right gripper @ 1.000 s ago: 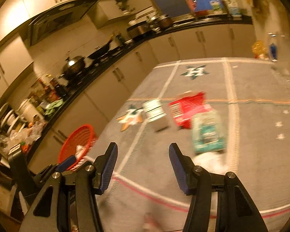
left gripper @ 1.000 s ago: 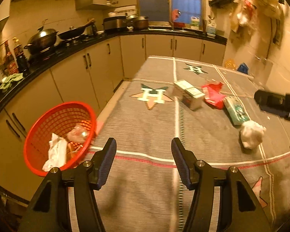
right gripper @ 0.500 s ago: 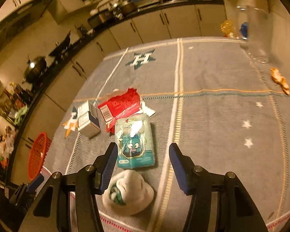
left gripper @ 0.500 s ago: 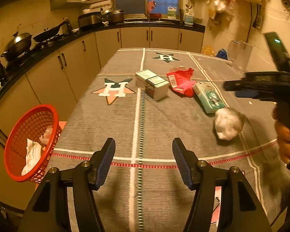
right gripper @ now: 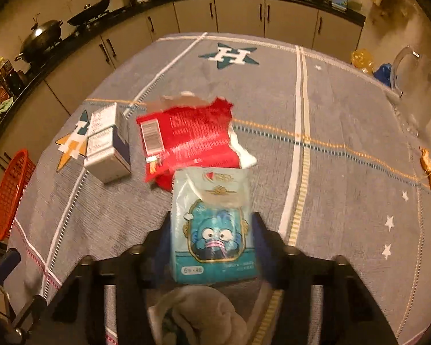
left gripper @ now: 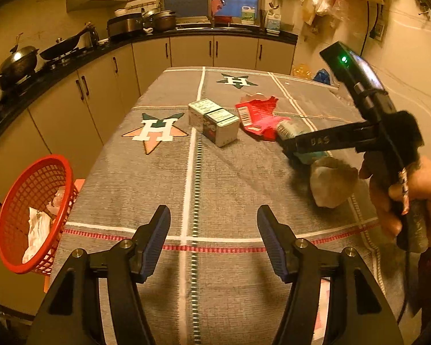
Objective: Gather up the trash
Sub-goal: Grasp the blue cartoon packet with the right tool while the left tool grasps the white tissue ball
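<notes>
Teal tissue pack (right gripper: 214, 227) flat on grey tablecloth (right gripper: 344, 109), touching red wrapper (right gripper: 186, 141). Right gripper (right gripper: 212, 230) straddles pack, jaws just closing; pad contact unclear. Left gripper (left gripper: 212, 230) open, empty. Red basket (left gripper: 28, 215) at table edge.

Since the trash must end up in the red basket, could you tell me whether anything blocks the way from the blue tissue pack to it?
Nothing visible: bare tablecloth lies between the tissue pack and the basket off the table's edge.

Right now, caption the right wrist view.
Right tool straddles the blue tissue pack beside a red wrapper.
</notes>
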A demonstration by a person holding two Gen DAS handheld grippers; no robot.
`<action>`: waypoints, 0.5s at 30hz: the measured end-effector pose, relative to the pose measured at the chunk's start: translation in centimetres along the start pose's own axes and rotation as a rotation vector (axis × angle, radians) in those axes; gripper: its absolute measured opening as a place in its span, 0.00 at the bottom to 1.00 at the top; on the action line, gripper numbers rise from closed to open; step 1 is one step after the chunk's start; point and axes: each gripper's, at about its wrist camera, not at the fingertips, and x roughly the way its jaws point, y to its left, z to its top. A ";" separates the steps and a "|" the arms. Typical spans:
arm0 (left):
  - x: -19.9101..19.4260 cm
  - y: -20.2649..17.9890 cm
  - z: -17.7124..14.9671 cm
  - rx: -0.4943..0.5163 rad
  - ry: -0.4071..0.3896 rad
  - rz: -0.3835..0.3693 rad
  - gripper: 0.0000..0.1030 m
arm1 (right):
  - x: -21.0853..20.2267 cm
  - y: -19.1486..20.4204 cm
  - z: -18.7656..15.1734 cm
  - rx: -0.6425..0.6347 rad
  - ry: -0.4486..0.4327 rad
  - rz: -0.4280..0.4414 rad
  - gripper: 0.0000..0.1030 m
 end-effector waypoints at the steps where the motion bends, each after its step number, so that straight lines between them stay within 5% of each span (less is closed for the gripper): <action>1: 0.0 -0.3 0.1 0.004 0.001 -0.005 0.60 | -0.2 -0.3 -0.2 0.013 -0.011 0.013 0.48; 4: 0.0 -1.2 0.4 0.020 0.004 -0.022 0.63 | -1.3 -1.4 -0.6 0.059 -0.044 0.039 0.39; 15: 1.8 -8.0 2.2 0.112 0.050 -0.144 0.74 | -8.9 -8.3 -4.0 0.276 -0.294 0.099 0.39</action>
